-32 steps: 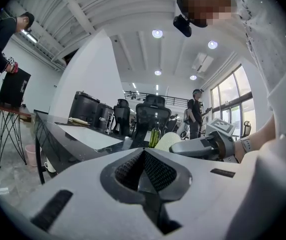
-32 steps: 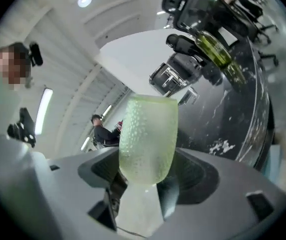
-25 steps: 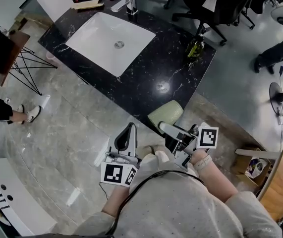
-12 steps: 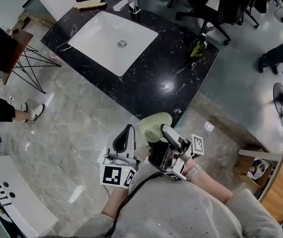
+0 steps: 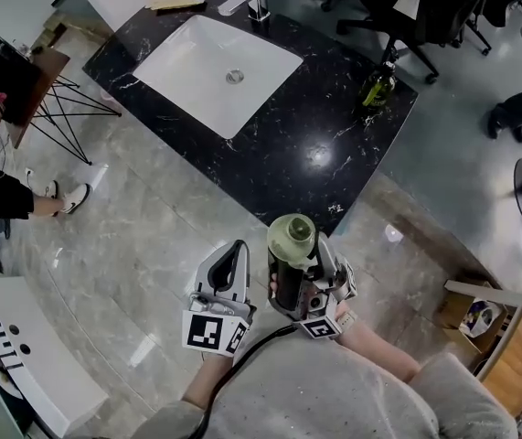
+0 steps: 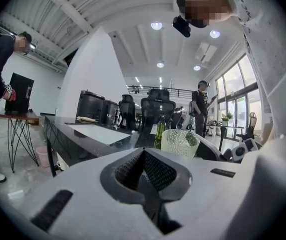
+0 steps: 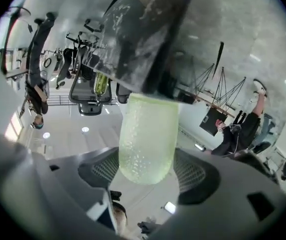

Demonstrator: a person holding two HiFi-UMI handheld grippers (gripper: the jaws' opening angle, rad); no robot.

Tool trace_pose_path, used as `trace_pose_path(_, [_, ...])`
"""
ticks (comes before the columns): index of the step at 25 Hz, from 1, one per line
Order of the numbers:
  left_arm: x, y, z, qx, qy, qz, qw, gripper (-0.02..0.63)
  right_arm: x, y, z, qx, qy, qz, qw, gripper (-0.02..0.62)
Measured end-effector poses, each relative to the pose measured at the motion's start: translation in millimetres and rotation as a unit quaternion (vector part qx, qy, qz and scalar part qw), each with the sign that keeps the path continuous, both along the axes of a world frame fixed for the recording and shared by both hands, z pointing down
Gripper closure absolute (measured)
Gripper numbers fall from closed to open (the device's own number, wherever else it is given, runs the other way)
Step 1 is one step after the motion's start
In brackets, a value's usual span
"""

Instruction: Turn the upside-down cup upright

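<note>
The right gripper, jaws pinching the cup, has just rolled it from lying sideways to mouth tilted upward, held just off the table's near edge, so probably only setting it down remains; the left gripper's jaws are pressed together, empty.

- The right gripper held a pale green textured plastic cup above the grey floor, just off the counter's near edge.
- The left gripper hung just beside it, empty.
- The black marble counter carried a white rectangular sink and a green glass bottle.
</note>
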State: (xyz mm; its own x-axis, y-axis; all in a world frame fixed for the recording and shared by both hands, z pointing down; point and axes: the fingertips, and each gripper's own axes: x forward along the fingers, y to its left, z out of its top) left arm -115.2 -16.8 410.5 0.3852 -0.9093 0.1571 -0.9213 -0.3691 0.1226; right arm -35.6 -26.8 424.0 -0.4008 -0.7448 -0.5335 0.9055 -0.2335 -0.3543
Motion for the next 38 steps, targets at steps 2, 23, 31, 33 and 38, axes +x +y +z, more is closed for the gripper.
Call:
trace_pose_path(2, [-1.3,1.5,3.9,-0.006,-0.001,-0.001,1.0,0.598,1.9,-3.4,-1.0,0.001,-0.015,0.009,1.0,0.256])
trace_pose_path(23, [6.6,7.3,16.9,-0.03,-0.001,0.006,0.9995,0.598,25.0,-23.1,7.2,0.001,-0.062,0.086,0.994,0.255])
trace_pose_path(31, [15.5,12.2,20.8,-0.039,0.013,0.023,0.9989,0.598,19.1,-19.5,17.5,0.023,-0.024,0.077,0.996,0.201])
trace_pose_path(33, [15.0,14.3,22.8,-0.042,0.015,0.024,0.9987,0.598,20.1,-19.1,17.2,0.028,-0.024,0.082,0.996,0.19])
trace_pose_path(38, [14.9,17.0,25.2,-0.045,0.02,0.026,0.9984,0.598,24.6,-14.0,11.2,0.054,-0.029,0.09,0.994,0.163])
